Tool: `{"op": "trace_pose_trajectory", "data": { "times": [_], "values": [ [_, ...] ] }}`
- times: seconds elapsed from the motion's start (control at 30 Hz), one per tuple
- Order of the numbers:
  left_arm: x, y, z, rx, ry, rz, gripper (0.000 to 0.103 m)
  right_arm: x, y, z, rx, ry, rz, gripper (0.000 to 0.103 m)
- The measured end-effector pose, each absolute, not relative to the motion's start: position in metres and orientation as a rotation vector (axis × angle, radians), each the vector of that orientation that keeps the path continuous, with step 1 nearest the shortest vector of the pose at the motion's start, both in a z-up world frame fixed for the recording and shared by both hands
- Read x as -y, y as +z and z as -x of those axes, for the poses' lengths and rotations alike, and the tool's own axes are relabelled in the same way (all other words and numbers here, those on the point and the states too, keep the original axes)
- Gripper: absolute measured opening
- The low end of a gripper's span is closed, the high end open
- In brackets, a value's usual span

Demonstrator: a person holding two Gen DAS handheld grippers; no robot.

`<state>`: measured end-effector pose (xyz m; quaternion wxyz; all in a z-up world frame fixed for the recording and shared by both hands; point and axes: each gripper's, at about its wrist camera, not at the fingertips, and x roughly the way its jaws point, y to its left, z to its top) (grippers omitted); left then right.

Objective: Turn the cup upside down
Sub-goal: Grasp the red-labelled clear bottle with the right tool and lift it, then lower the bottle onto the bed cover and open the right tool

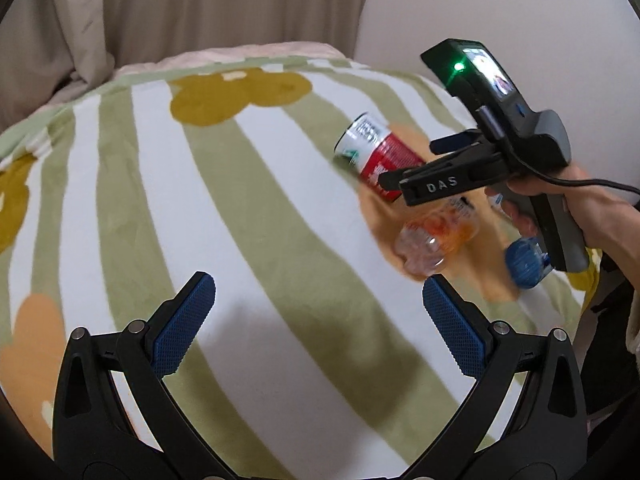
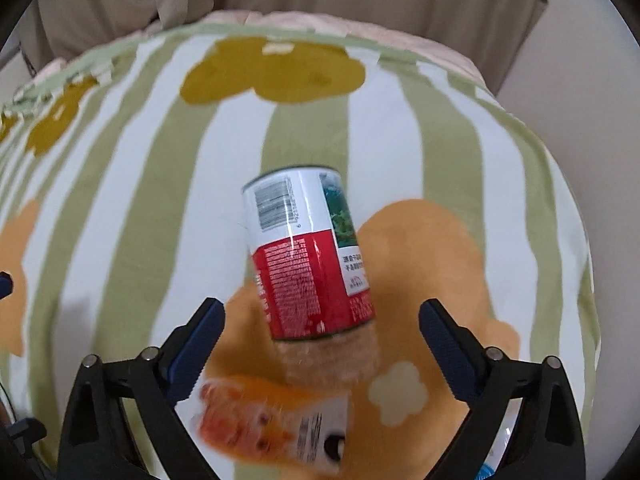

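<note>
The cup [image 2: 308, 256], a red-and-white labelled cylinder, lies on its side on the striped blanket [image 2: 120, 200], straight ahead of the right gripper [image 2: 322, 318], with its near end about level with the fingertips and between them. Its long axis runs away from the fingers, tilted slightly to one side, so the spread fingers sit either side of the near end without touching it. Both fingers of the right gripper are wide open and hold nothing. A clear bottle [image 2: 276, 420] with an orange label lies just below the fingers, nearer the wrist. The left gripper [image 1: 318, 294] is also wide open and empty, with the cup [image 1: 376, 154] well ahead of it and off to its right, so the right hand is clearly the nearer one. A grasp across the cup's width looks likely to come next.
</note>
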<state>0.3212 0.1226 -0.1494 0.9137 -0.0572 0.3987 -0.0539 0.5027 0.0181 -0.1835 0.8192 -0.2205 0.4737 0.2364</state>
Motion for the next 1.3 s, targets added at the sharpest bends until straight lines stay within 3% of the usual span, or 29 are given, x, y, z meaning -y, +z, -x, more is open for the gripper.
{"op": "trace_pose_trajectory", "data": {
  "times": [0.07, 0.17, 0.4, 0.63, 0.97, 1.3],
  "values": [
    [-0.123, -0.155, -0.321, -0.829, -0.117, 0.118, 0.103, -0.019, -0.195, -0.508, -1.036, 0.490, 0.490, 0.075],
    [-0.125, -0.157, -0.319, -0.830, -0.117, 0.124, 0.103, -0.021, -0.201, -0.511, -1.037, 0.487, 0.509, 0.061],
    [-0.126, -0.131, -0.301, -0.787, -0.121, 0.101, 0.103, -0.023, -0.151, -0.487, -0.894, 0.525, 0.558, 0.059],
    [-0.121, -0.094, -0.247, -0.743, -0.128, 0.070, 0.103, 0.000, -0.092, -0.388, -0.837, 0.718, 0.597, 0.059],
    [-0.097, -0.110, -0.177, -0.761, -0.150, -0.013, 0.103, 0.019, -0.161, -0.279, -0.973, 0.852, 0.684, 0.059],
    [-0.082, -0.140, -0.161, -0.819, -0.195, -0.049, 0.103, -0.003, -0.212, -0.267, -1.009, 0.930, 0.752, 0.060]
  ]
}}
